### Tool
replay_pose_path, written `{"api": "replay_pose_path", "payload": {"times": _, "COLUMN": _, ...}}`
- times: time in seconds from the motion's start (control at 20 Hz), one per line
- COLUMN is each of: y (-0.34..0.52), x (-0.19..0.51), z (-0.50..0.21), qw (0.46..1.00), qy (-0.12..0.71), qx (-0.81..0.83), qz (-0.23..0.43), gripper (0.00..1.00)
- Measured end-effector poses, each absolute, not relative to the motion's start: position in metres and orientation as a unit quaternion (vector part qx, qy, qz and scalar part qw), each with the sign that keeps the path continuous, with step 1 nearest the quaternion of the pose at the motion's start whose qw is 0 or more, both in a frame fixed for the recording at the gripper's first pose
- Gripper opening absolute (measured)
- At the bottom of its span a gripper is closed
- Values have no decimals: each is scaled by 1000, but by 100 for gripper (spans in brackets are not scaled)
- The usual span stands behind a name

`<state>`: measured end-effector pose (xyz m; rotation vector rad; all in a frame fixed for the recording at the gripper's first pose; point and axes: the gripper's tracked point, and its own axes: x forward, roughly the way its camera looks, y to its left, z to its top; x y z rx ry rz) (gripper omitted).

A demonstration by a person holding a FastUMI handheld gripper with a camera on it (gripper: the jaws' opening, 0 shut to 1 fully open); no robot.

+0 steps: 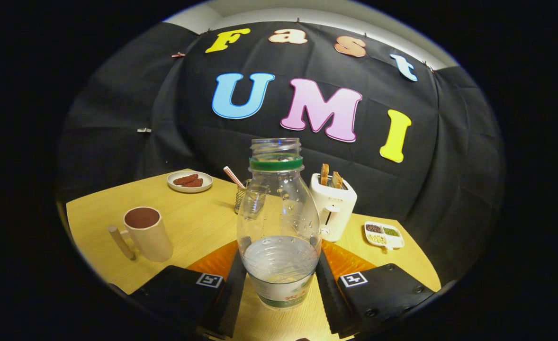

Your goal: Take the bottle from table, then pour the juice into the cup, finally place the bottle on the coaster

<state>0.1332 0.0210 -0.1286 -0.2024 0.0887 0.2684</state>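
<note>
A clear plastic bottle [279, 213] with a green neck ring and no cap stands upright between my fingers, with clear liquid in its lower third. My gripper [279, 248] is shut on the bottle's lower body, both pads pressing its sides. An orange coaster [215, 261] lies on the wooden table [198, 222] just behind the bottle, showing on both sides of it. I cannot tell whether the bottle's base rests on the table or hangs above it. A beige cup [147, 233] with a wooden handle stands beyond my left finger, dark reddish-brown inside.
Behind the bottle stands a glass [249, 199] with a striped straw. A white toaster [333, 208] holding toast is at the back right, with a divided dish of grains [384, 234] beside it. A plate of brown food [190, 181] sits at the back left.
</note>
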Motion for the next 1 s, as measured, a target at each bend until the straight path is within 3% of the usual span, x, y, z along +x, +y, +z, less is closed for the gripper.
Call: {"api": "replay_pose_path", "payload": {"times": 1.0, "y": 96, "x": 143, "z": -123, "qw": 907, "qy": 27, "qx": -391, "qz": 156, "gripper": 74}}
